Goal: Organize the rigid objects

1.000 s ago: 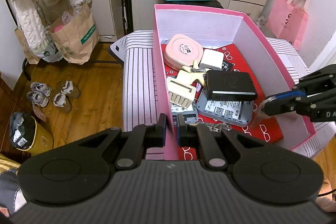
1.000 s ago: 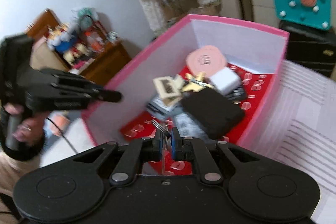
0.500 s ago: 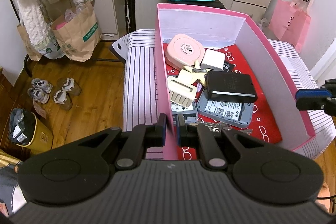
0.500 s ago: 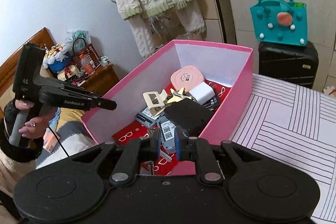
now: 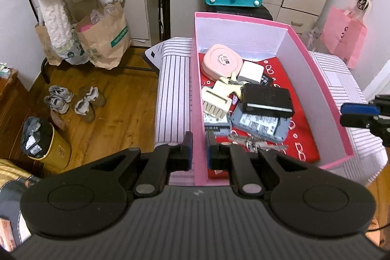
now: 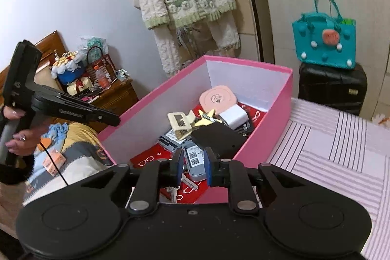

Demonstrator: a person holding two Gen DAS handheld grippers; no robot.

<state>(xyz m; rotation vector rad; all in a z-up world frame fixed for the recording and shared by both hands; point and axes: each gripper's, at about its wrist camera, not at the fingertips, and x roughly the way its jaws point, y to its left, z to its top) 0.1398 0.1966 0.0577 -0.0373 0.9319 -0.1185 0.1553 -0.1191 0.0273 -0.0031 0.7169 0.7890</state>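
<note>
Pink box (image 5: 198, 94) wall between left fingers (image 5: 187, 150) — clamped.

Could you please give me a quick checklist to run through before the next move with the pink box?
1. Left tool shut on the side wall of the pink box: ok.
2. Right tool jaws opening, nothing between them: ok.
3. Keys lying inside the box, free of both tools: ok.
4. Box resting fully on the striped surface: cannot tell, the near edge is hidden.
</note>
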